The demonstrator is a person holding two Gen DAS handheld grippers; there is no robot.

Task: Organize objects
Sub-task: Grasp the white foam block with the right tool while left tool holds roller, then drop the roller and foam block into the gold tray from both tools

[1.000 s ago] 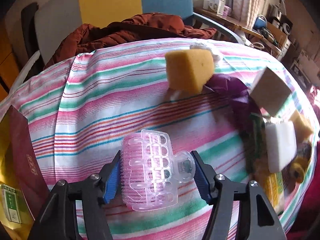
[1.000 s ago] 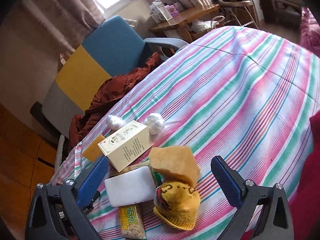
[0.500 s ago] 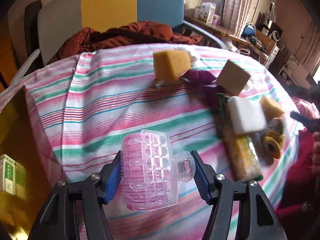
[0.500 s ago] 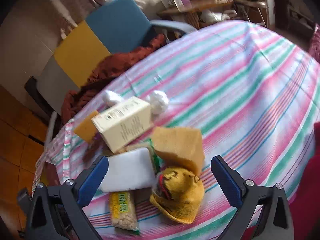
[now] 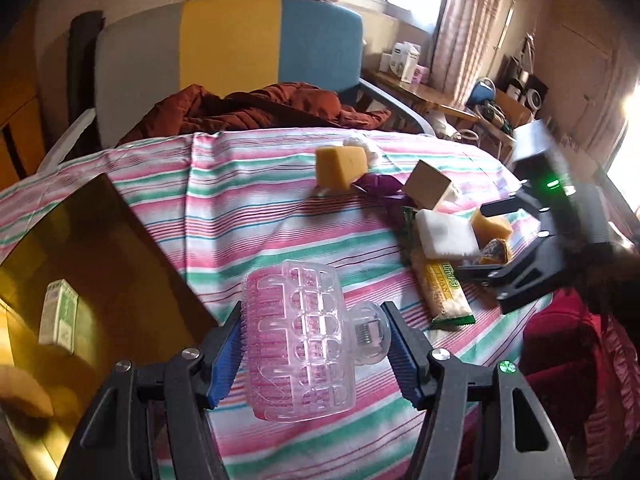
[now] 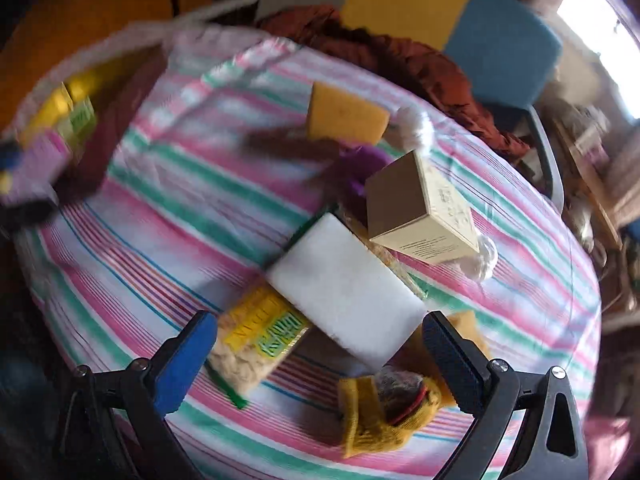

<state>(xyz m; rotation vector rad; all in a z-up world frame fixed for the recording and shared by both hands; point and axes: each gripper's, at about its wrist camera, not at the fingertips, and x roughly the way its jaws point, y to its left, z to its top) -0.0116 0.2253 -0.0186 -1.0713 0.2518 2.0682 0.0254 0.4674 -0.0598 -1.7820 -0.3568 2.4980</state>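
My left gripper (image 5: 312,320) is shut on a clear pink hair claw clip (image 5: 300,344), held above the striped tablecloth (image 5: 248,224). A gold-lined box (image 5: 100,248) lies just to its left, with a small green-and-white carton (image 5: 58,320) inside. My right gripper (image 6: 320,320) is open, hanging over a white sponge block (image 6: 344,288) and a yellow snack packet (image 6: 260,340). Around them lie a tan carton (image 6: 420,208), a yellow sponge (image 6: 344,114), a purple wrapper (image 6: 360,164) and a yellow knit piece (image 6: 384,412). In the left wrist view the right gripper (image 5: 486,240) shows over that pile.
A chair (image 5: 228,40) with a grey, yellow and blue back stands behind the table, a rust-red jacket (image 5: 260,108) draped on it. White cotton balls (image 6: 412,128) lie near the sponge. A cluttered wooden side table (image 5: 432,96) is at the back right. Red fabric (image 5: 568,344) lies at the table's right edge.
My left gripper has risen and swung left with the clip, bringing the gold-lined box into view. My right gripper has rolled and moved over the pile of sponges and packets, still open.
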